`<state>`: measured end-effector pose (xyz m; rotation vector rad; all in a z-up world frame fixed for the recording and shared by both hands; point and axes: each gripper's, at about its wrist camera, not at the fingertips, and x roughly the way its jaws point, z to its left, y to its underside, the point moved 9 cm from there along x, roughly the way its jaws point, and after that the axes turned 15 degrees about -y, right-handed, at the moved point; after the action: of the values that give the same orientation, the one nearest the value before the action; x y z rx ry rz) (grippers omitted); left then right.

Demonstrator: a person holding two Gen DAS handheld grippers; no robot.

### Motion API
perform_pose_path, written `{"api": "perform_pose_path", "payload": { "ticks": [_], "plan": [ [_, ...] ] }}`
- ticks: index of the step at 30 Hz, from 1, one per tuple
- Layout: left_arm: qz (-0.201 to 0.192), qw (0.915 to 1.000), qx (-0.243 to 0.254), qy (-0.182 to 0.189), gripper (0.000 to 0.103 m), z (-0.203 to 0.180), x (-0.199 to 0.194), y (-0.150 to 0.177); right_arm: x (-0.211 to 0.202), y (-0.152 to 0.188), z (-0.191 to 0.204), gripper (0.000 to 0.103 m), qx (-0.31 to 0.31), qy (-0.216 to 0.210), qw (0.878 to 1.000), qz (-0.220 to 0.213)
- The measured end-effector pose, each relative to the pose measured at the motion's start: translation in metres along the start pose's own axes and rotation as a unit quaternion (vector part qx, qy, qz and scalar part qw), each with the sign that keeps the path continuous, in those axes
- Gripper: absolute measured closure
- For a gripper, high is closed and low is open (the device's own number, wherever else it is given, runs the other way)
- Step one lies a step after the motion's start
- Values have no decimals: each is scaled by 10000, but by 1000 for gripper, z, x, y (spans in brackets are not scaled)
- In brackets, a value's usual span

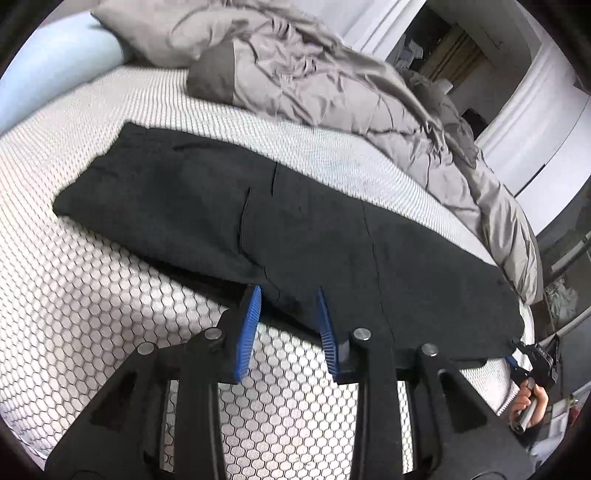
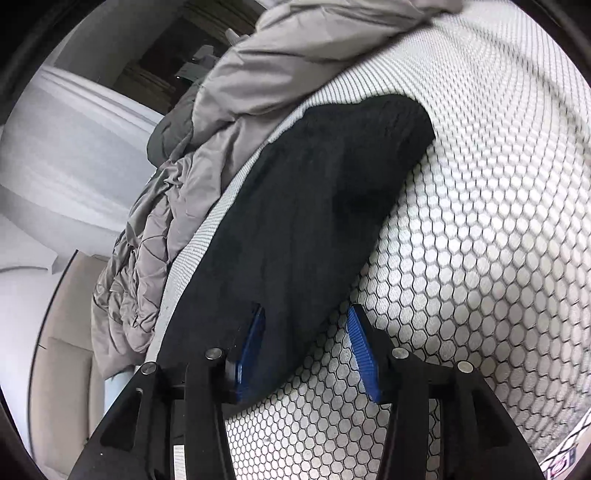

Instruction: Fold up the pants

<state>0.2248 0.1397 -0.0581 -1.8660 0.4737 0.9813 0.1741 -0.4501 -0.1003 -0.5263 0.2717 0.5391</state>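
Jaws spread on both grippers (image 1: 290, 325) (image 2: 306, 343) at the pants' (image 1: 258, 206) near edge (nothing pinched), so grab both layers squarely before folding.

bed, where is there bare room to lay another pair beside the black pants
The mattress is bare on the near side of the pants, and in a narrower strip between the pants and the grey duvet. The far side is crowded by the duvet and pillow.
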Motion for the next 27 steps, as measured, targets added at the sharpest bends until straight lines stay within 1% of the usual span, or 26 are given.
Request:
{"api": "perform_pose_path", "payload": {
  "ticks": [1, 3, 4, 6, 7, 8, 9, 10, 12, 13, 14, 16, 18, 20, 21, 23, 24, 25, 26, 27],
  "plan": [
    [-22, 10000, -19, -76, 75, 4, -1, -2, 1, 0, -2, 56, 62, -45, 10000, 17],
    [-10, 9989, -239, -401, 74, 25, 5, -7, -2, -2, -6, 56, 39, -52, 10000, 35],
    [41, 9971, -436, -620, 74, 41, 10, -9, -3, -3, -5, 56, 15, -52, 10000, 35],
    [38, 9878, -1087, -1117, 74, 84, 19, -12, -9, -3, -8, 56, -2, -2, 10000, 0],
    [28, 9849, -1222, -1229, 74, 95, 21, -13, -12, -4, -10, 56, -13, 91, 10000, -23],
    [70, 9794, -1411, -1442, 74, 112, 24, -12, -14, -4, -11, 56, -35, 174, 9998, -63],
    [69, 9771, -1506, -1505, 74, 120, 23, -11, -15, -4, -12, 56, -45, 210, 9998, -58],
    [12, 9754, -1639, -1476, 74, 126, 19, -12, -16, -5, -12, 56, -59, 237, 9997, -67],
    [-202, 9781, -1682, -1212, 74, 118, 3, -16, -17, -4, -11, 56, -54, 218, 9997, -63],
    [-285, 9797, -1627, -1136, 74, 113, -3, -18, -17, -4, -10, 56, -51, 211, 9997, -76],
    [-422, 9828, -1485, -1010, 73, 98, -12, -20, -17, -4, -8, 56, -66, 207, 9997, -76],
    [-512, 9884, -1232, -723, 65, 69, -21, -19, -17, -3, -7, 56, -89, 209, 9997, -80],
    [-433, 9953, -849, -162, 64, 20, -24, -10, -18, -1, -7, 56, -92, 197, 9997, -64],
    [-173, 9984, -422, 332, 64, -29, -20, 5, -17, 1, -6, 56, -80, 200, 9998, -52],
    [17, 9980, -210, 598, 64, -54, -17, 15, -16, 2, -5, 56, -77, 200, 9998, -44],
    [419, 9919, 70, 1198, 64, -105, -13, 36, -15, 4, -4, 56, -83, 197, 9998, -23],
    [643, 9871, 154, 1459, 64, -126, -10, 46, -14, 5, -4, 56, -93, 195, 9998, -7],
    [1011, 9782, 282, 1790, 64, -157, -8, 68, -12, 5, -2, 56, -109, 198, 9997, 9],
    [1241, 9719, 399, 1962, 64, -177, -5, 79, -10, 6, -2, 56, -131, 207, 9997, 28],
    [1354, 9684, 460, 2043, 64, -191, -3, 87, -9, 7, -1, 56, -163, 221, 9996, 46]
  ]
}}
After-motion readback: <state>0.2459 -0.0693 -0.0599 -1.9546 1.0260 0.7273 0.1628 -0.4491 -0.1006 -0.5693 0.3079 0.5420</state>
